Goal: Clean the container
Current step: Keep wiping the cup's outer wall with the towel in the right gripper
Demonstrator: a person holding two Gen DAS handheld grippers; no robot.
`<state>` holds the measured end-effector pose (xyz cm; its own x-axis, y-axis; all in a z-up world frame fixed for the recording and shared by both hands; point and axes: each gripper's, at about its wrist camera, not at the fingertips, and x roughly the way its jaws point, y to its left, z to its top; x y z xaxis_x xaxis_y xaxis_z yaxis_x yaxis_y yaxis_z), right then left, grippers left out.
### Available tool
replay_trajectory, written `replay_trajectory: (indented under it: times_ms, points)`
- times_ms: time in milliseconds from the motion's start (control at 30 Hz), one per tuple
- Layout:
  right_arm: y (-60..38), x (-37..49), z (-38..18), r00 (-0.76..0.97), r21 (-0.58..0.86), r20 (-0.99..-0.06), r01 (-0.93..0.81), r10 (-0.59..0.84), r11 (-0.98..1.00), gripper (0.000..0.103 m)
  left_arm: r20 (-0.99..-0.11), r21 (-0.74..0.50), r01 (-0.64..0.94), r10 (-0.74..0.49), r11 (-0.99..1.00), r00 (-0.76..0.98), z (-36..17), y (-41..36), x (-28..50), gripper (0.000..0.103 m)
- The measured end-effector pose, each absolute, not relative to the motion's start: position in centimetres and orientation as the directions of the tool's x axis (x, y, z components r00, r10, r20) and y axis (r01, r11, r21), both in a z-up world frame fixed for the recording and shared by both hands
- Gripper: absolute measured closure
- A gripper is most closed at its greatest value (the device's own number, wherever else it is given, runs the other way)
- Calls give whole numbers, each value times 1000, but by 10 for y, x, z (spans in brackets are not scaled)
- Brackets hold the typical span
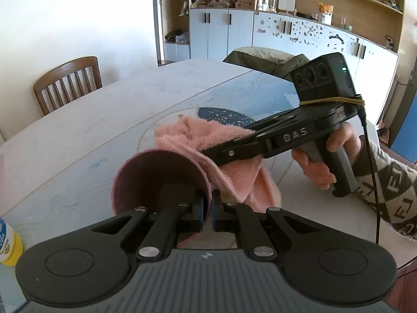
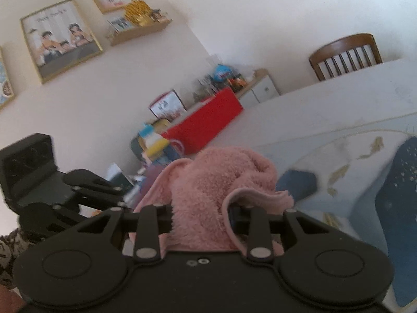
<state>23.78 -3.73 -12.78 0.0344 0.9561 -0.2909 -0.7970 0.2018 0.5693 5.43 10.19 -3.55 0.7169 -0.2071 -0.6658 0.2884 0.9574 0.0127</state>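
Note:
A dark pink cup-shaped container (image 1: 156,180) is held above the table with its mouth facing the left wrist camera. My left gripper (image 1: 207,214) is shut on its near rim. A fluffy pink cloth (image 1: 224,140) drapes against the container's right outer side. The right gripper (image 1: 208,154) comes in from the right, held by a hand (image 1: 325,161), its tips buried in the cloth. In the right wrist view the pink cloth (image 2: 221,185) is bunched between the fingers of my right gripper (image 2: 200,216), hiding the container. The left gripper's body (image 2: 52,193) shows at left.
The pale table (image 1: 78,130) carries a dark blue speckled mat (image 1: 224,116). A yellow-capped bottle (image 1: 7,245) stands at the near left edge. A wooden chair (image 1: 67,83) is at the far left, a green jacket (image 1: 263,60) on another seat, cabinets (image 1: 260,28) behind. A red box (image 2: 206,125) lies beyond.

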Motion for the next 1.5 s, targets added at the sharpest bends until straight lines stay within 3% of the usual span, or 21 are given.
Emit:
replay_trajectory:
  times_ms: [267, 467, 667, 1067, 1500]
  points:
    - [-28, 234, -134, 113, 491, -407, -809, 906, 322, 72, -655, -14, 282, -222, 959, 722, -36, 108, 45, 97]
    - [-41, 226, -117, 98, 497, -313, -831, 945, 250, 72, -650, -25, 285, -232, 958, 724, -38, 112, 45, 97]
    - [-42, 200, -96, 22, 410, -258, -903, 966, 130, 72, -654, -21, 291, -233, 956, 719, -37, 112, 45, 97]
    - [-28, 197, -99, -15, 397, -308, -911, 951, 114, 72, -656, -17, 290, -229, 957, 719, -37, 113, 40, 97]
    - [-14, 202, -113, 62, 351, -422, -908, 904, 227, 72, -647, -32, 270, -226, 962, 729, -38, 119, 32, 97]
